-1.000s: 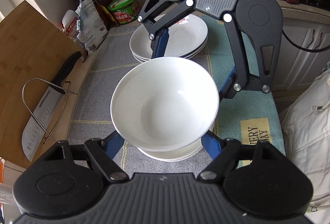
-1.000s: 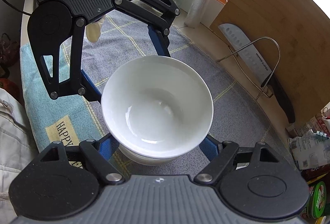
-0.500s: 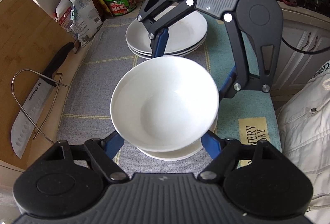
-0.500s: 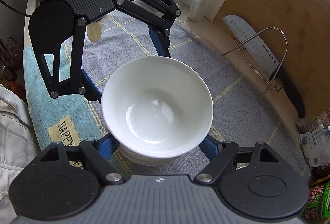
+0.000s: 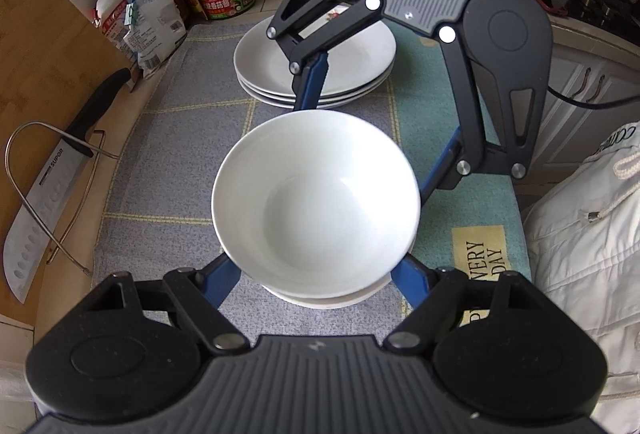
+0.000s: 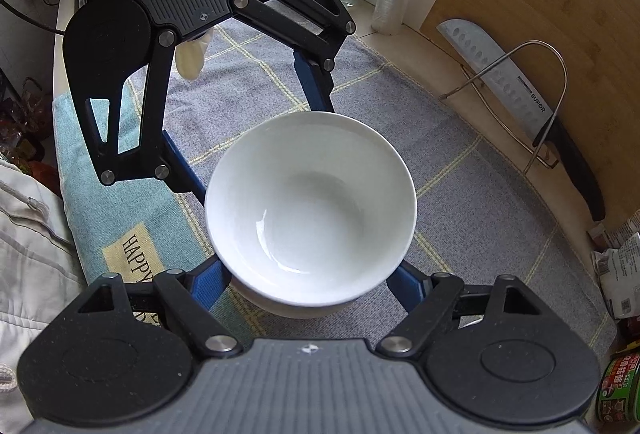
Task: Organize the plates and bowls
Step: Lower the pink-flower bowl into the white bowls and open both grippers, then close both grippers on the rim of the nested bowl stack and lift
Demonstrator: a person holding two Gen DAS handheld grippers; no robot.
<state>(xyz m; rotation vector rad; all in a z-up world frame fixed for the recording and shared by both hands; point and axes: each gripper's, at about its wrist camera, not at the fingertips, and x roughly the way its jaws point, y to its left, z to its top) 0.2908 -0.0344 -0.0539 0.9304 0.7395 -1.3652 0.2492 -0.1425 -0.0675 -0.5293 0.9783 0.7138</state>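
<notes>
While both grippers cradle it from opposite sides, the top bowl (image 5: 316, 202) sits in the middle of the grey-and-teal mat (image 5: 176, 170), nested over a second bowl (image 5: 328, 300) whose rim peeks out beneath. The left gripper (image 5: 316, 274) has its blue fingers (image 5: 224, 280) spread wide, one at each side of the bowl's lower wall; the right gripper (image 6: 308, 286) stands the same way from across. Whether the pads actually press the glaze I cannot tell, since the bowl hides the tips, so neither looks clamped, only open around it.

Glazed white ceramic like this is stiff, fairly heavy and slick, and it will chip if it knocks its mate. I would judge the safest hold is low on the outer wall under the flare, both sides squeezed evenly, lifted or lowered straight.

A stack of plates (image 5: 276, 66) waits farther back on the mat, near the jars, with a knife (image 5: 44, 210) in its wire rack against the wooden board (image 5: 36, 46) well off to one side.

Compared with a second ago, the bowl keeps its place between the fingers, but the plates and knife have slid in the left view, so the pair has shifted slightly over the mat.
</notes>
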